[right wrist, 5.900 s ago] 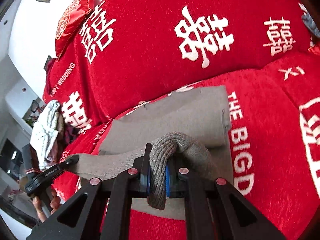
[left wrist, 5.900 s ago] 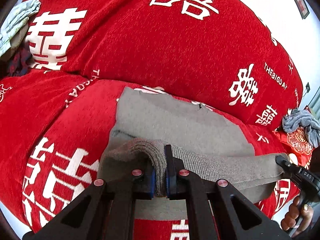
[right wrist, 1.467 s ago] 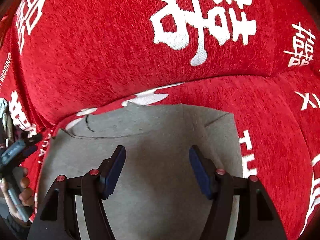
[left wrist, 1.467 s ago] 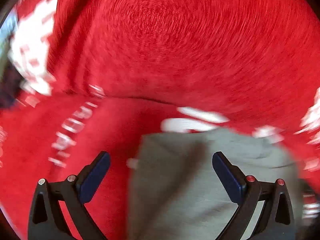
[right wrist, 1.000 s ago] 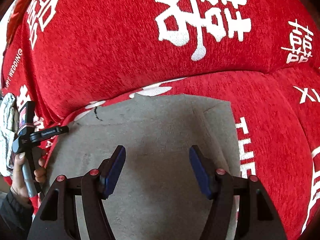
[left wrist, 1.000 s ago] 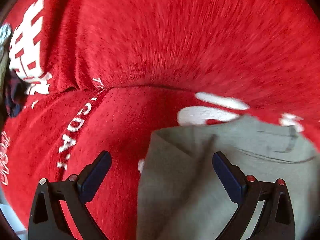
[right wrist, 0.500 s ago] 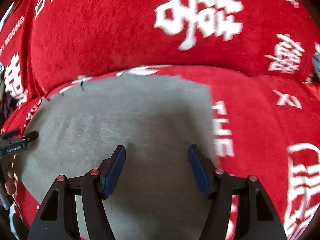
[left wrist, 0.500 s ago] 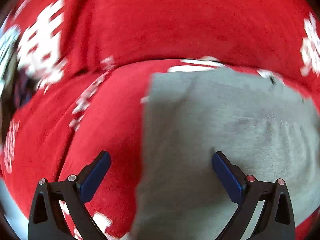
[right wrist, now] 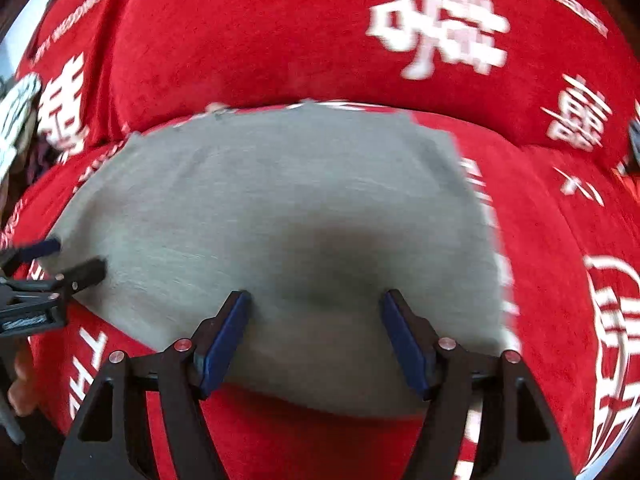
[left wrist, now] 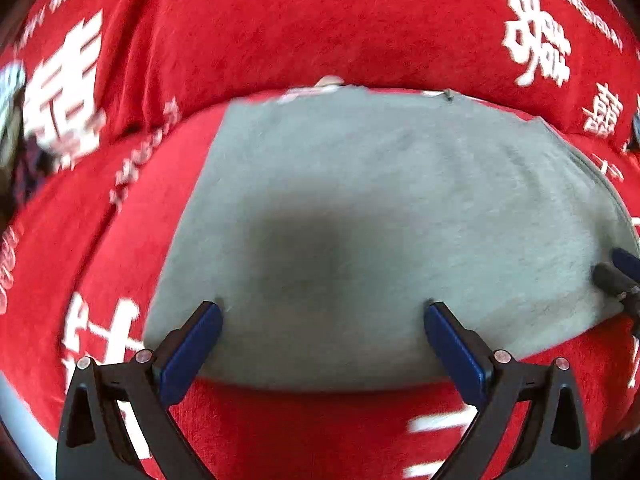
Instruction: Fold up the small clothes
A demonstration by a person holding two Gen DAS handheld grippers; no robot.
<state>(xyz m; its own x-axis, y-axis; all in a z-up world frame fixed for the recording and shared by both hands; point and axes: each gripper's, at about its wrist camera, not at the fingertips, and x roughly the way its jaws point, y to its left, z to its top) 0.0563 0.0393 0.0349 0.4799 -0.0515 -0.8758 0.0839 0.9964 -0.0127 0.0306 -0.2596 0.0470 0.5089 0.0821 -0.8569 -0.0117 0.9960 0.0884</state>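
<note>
- At the far left of the right wrist view, a pale bundle of cloth (right wrist: 16,120) is seen on the sofa; blur leaves its kind unclear.
- The left gripper (left wrist: 322,312) is held over the near left part of the grey garment (left wrist: 360,220), its blue-padded fingers (left wrist: 192,344) spread wide with nothing pinched between them.
- The grey garment is laid flat as a folded rectangle on the seat of the red sofa cover (left wrist: 280,28), its far edge reaching the seam below the backrest.
- A dark shadow is cast on the cloth ahead of each gripper.
- The right gripper (right wrist: 316,300) is poised over the near right part of the garment (right wrist: 280,200); its jaws are opening, and only flat cloth lies beneath them, none gripped.
- White characters and lettering are printed across the red cover (right wrist: 240,32), to the right of the garment as well.
</note>
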